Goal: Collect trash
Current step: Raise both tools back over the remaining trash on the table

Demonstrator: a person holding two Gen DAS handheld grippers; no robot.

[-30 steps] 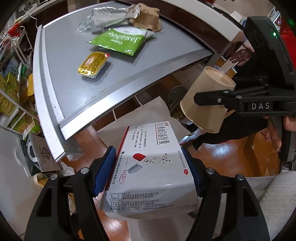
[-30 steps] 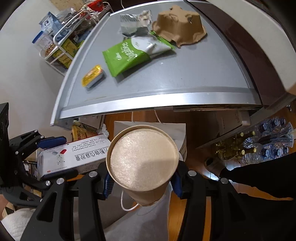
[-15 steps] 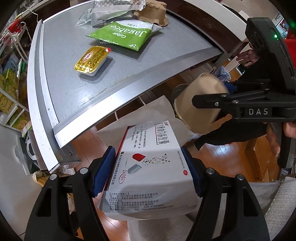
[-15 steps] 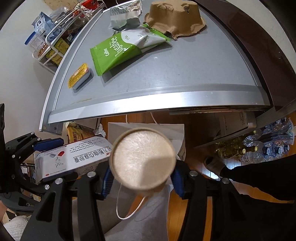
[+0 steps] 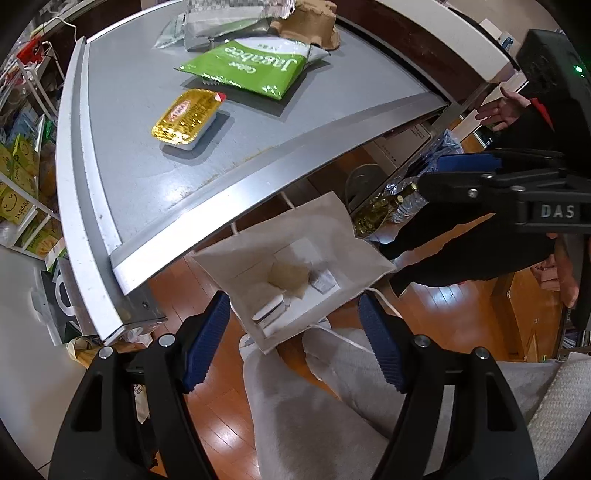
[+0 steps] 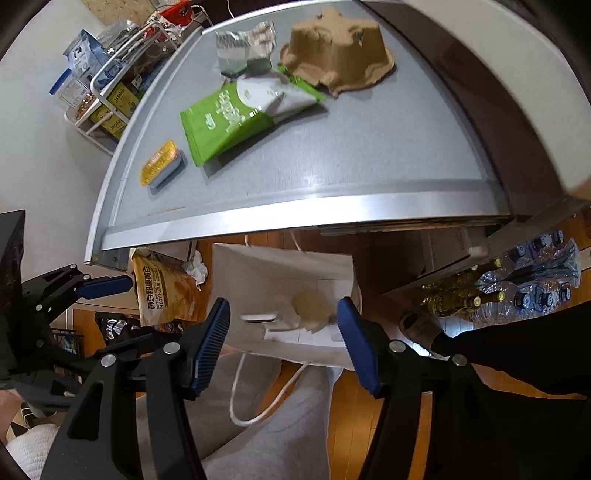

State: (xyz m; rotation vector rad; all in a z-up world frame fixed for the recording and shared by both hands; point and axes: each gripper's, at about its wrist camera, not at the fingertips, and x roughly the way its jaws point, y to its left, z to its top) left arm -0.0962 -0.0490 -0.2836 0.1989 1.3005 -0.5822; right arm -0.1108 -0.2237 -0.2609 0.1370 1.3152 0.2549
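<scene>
Left wrist view: two grippers appear, the left gripper (image 5: 293,339) in the foreground with its ribbed blue pads spread wide and holding nothing, and the right gripper (image 5: 465,173) at the right edge, side-on, likewise gaping and empty. One white paper bag (image 5: 258,258) with cord handles stands open on the wooden floor just below the table's edge, between the left gripper's fingers in this view. Inside it lie one white medicine box (image 5: 269,313), seen end-on, and one tan paper cup (image 5: 288,275) on its side, plus small pale scraps too blurred to name. Four pieces of trash rest on the flat grey table (image 5: 147,177) with its brushed metal rim: one rectangular gold-foil butter portion (image 5: 188,118); one flat, glossy green snack bag (image 5: 251,66); one crinkled silver foil wrapper (image 5: 229,22); and one moulded brown pulp tray (image 5: 310,22), rough-edged and torn. Right wrist view: the right gripper (image 6: 284,343) frames the same bag (image 6: 258,269) between wide-set pads, with the left gripper (image 6: 103,284) low at the left. Compared with one second ago, the box has left the left gripper and the cup has left the right; both now lie in the bag, while the four table items are unmoved.
</scene>
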